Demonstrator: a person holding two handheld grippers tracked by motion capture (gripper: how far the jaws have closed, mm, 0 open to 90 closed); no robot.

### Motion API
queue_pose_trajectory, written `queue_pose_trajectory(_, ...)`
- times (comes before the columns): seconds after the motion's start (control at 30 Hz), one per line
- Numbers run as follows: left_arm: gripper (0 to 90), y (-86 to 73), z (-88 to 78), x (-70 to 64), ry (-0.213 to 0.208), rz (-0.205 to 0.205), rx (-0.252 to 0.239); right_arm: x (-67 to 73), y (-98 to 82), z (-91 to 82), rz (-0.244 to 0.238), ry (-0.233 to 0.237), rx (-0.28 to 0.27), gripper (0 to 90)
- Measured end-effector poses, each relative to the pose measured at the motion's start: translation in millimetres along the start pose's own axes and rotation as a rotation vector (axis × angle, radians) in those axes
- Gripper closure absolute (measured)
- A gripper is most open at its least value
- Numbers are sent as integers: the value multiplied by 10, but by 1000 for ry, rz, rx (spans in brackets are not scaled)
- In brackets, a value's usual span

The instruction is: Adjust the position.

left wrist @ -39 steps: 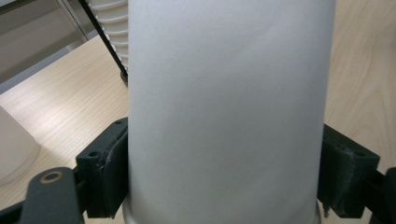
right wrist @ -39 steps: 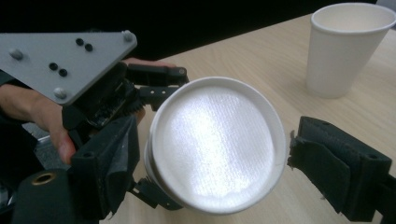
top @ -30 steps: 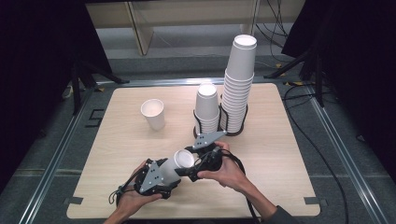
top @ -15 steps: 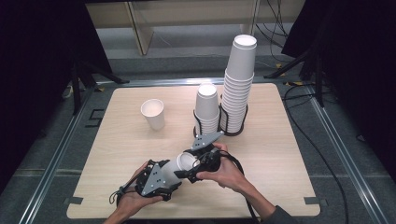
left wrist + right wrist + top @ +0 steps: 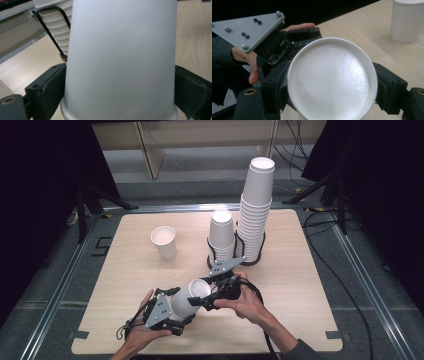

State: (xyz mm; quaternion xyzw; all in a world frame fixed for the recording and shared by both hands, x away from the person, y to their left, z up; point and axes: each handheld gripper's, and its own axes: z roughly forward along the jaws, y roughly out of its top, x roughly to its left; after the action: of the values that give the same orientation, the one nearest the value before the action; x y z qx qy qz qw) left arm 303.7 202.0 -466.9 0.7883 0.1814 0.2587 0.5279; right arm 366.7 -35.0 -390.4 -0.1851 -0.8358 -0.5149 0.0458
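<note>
A white paper cup [image 5: 187, 299] lies tilted between my two grippers, just above the table's front edge. My left gripper [image 5: 184, 306] reaches in from the lower left. Its jaws flank the cup's side wall [image 5: 120, 57] and have just been opening, with the cup still between them. My right gripper [image 5: 200, 292] comes from the right and is shut on the cup's round end [image 5: 332, 80], one jaw on each side. The left gripper's grey plate [image 5: 249, 27] and the hand holding it show behind the cup.
A single upright cup [image 5: 164, 241] stands at the table's left middle. A short stack [image 5: 221, 235] and a tall stack [image 5: 256, 210] of cups sit in black wire holders at the back centre. The light wooden table [image 5: 310, 285] ends in rounded corners.
</note>
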Motion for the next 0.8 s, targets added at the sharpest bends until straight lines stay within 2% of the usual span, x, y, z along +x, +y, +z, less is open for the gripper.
queue_pose_trajectory(0.03,51,2,-13,7,5,-10,-11,-9,9,-18,-10,-4,-12,255)
queue_pose_trajectory(0.13,45,2,-24,30,4,-49,-66,-32,25,-66,22,10,-47,256)
queue_pose_trajectory(0.17,42,1,-26,38,6,-56,-94,-46,27,-83,30,18,-59,257)
queue_pose_trajectory(0.23,35,9,-41,39,14,-59,-102,-55,30,-108,60,31,-81,257)
queue_pose_trajectory(0.27,35,10,-30,31,19,-67,-132,-60,34,-110,60,42,-98,257)
queue_pose_trajectory(0.3,35,16,-43,29,27,-62,-126,-46,35,-119,82,40,-97,258)
queue_pose_trajectory(0.37,30,15,-39,21,26,-70,-143,-51,41,-131,88,45,-107,258)
queue_pose_trajectory(0.4,25,14,-37,15,26,-75,-151,-56,43,-118,86,71,-127,258)
queue_pose_trajectory(0.43,19,17,-34,10,27,-74,-155,-38,45,-135,114,73,-120,258)
queue_pose_trajectory(0.5,19,20,-33,1,32,-65,-173,-40,48,-144,110,65,-126,258)
queue_pose_trajectory(0.53,19,25,-40,-3,34,-66,-176,-35,47,-139,121,79,-133,258)
queue_pose_trajectory(0.57,19,28,-46,-5,37,-64,-184,-52,48,-122,100,96,-151,258)
queue_pose_trajectory(0.6,19,28,-40,-6,36,-61,-208,-49,48,-127,106,96,-155,258)
queue_pose_trajectory(0.63,20,35,-61,-5,40,-56,-197,-46,47,-131,111,92,-150,259)
queue_pose_trajectory(0.67,24,37,-57,-9,42,-62,-219,-40,44,-126,128,108,-149,258)
queue_pose_trajectory(0.77,50,38,-75,-4,42,-54,-214,-61,33,-117,137,127,-162,258)
queue_pose_trajectory(0.8,52,42,-74,-2,36,-55,-214,-77,27,-125,135,118,-165,258)
